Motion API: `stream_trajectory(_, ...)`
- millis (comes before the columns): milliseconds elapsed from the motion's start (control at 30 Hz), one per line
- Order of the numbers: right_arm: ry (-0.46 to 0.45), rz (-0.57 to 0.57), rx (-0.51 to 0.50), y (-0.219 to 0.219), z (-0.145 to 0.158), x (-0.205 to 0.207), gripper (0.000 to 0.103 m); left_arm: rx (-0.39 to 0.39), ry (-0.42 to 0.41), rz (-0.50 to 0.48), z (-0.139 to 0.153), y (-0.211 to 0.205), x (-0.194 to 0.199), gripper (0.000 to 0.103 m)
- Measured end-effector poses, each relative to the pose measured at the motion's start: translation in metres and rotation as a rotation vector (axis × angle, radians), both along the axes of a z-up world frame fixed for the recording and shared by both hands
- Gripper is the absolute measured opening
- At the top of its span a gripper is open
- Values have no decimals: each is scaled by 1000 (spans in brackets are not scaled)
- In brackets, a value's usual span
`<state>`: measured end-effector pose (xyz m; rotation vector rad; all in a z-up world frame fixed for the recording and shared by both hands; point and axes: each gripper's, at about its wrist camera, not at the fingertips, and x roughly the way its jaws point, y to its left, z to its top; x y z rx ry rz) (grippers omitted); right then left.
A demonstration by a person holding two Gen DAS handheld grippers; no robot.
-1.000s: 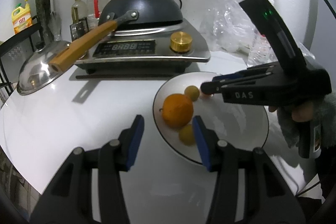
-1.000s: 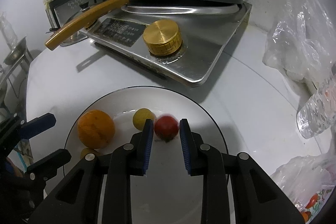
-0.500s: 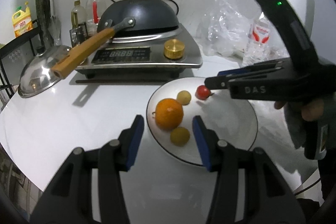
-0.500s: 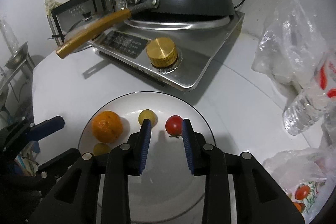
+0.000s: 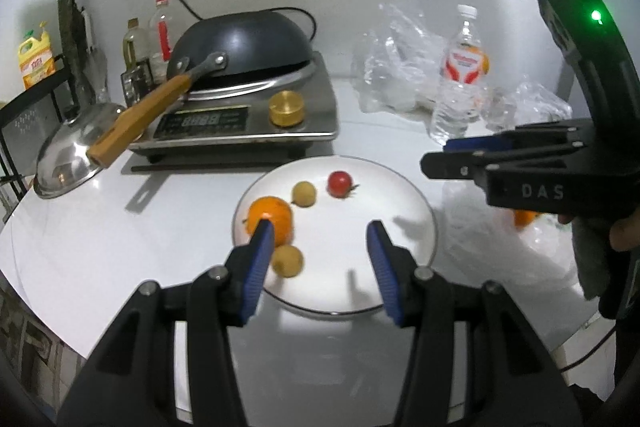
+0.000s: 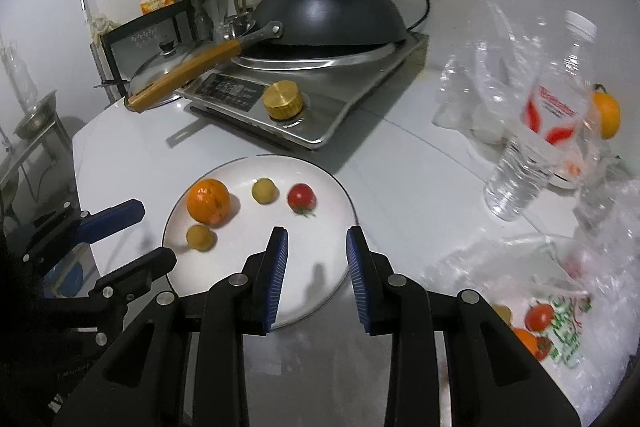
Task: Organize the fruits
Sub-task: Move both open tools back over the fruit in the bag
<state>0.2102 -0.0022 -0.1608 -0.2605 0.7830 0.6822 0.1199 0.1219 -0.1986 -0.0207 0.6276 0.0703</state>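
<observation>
Fruits: counted four on the white plate near the front of the white table, namely an orange, a tomato and two small yellow fruits, one between those two, the other just beside the orange on the near side. All lying loose, none gripped.

Looked like the gap between a drop-off and the next pick. Caught the right gripper hovering over the near right part of the plate, jaws just been opening, spread a little with nothing between them. Left gripper spread about halfway, also empty, parked over the plate's near edge with one finger in front of the orange.

Guessed the next move: swing the right hand over to the printed plastic bag at the right, spotted a tomato and something orange in there, open wider, pinch one gently without snagging the film.

Rest of the scene, big to small: induction cooker at the back with an upturned wok on top, metal lid at the left, crumpled clear bags, then a water bottle standing close to the fruit bag. Pegged that bottle as the easiest thing to knock over on the way
</observation>
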Motion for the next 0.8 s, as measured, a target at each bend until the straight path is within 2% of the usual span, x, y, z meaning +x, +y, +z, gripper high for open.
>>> stream_trajectory(800, -47, -88, 57, -100, 22, -35, 32, 60, -38, -80, 32, -79, -9, 50)
